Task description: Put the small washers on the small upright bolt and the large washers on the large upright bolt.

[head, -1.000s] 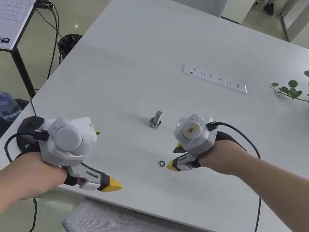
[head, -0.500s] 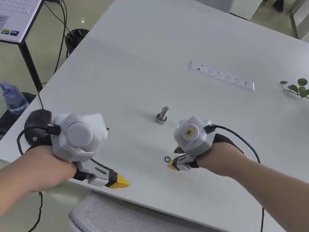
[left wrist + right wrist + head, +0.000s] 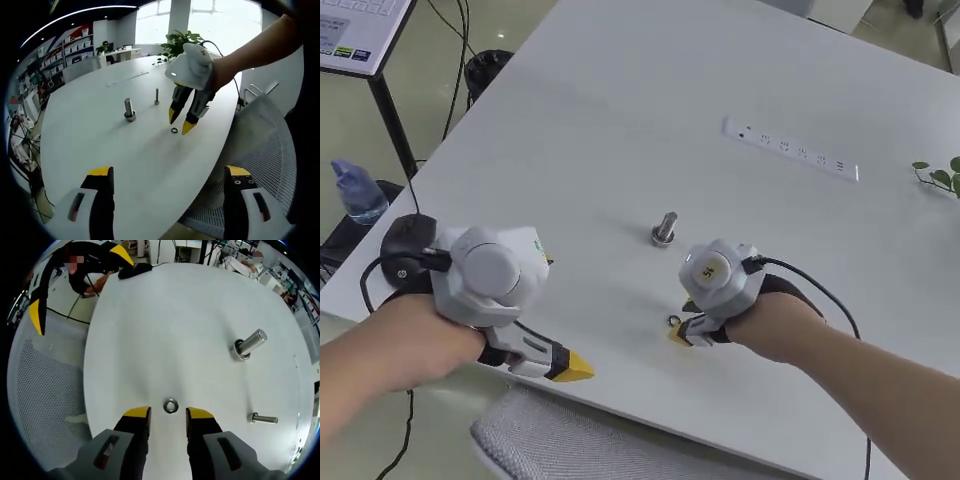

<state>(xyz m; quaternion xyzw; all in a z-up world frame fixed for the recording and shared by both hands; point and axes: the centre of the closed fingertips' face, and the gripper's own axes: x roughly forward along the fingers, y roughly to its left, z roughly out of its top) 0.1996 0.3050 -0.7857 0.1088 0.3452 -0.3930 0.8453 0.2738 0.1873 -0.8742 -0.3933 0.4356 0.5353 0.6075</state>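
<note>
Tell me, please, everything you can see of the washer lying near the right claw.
The washer is a small silvery metal ring with a round hole, lying flat on the white table near its edge. It sits just ahead of the right claw, centred on the gap between its open yellow tips, seemingly untouched. The large bolt and small bolt stand apart from it.

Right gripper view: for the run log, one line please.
right gripper: open, tips beside washer | left gripper: open, empty | washer: flat on table
</note>
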